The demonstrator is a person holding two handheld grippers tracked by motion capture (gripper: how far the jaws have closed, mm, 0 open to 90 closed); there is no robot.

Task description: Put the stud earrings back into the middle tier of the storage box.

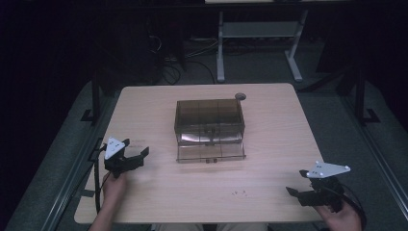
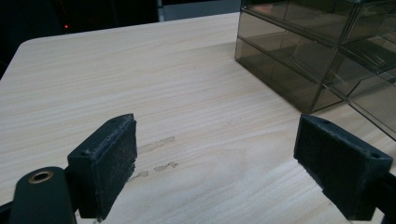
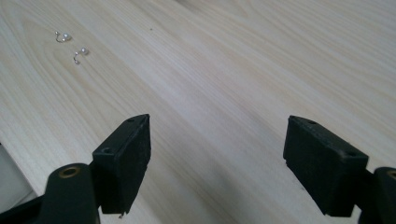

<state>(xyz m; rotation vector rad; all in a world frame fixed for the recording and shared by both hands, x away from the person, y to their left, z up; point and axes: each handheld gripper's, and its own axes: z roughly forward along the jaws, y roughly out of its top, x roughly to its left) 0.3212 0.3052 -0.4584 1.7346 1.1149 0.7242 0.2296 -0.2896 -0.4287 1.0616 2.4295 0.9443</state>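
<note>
Both tools rest wide apart and empty: the left tool [image 1: 126, 160] near the worktop's [image 1: 269, 192] left edge, the right tool [image 1: 308, 190] at its near right. Two small earrings [image 1: 239, 193] lie near the front, below the smoky drawer box [image 1: 209, 126]. Likely next: the right tool reaches left for an earring.

Two small pearl earrings [image 3: 71, 46] side by side on table [image 3: 233, 70]

Pale wood grain, smoky plastic, matt black pads

The counter [image 1: 269, 192] is light, matt wood-grain; the drawer box [image 1: 209, 129] is glossy, smoke-tinted clear plastic; two earrings [image 3: 71, 45] gleam like metal; the left hand-held gripper [image 2: 219, 168] has rough, matt black pads.
</note>
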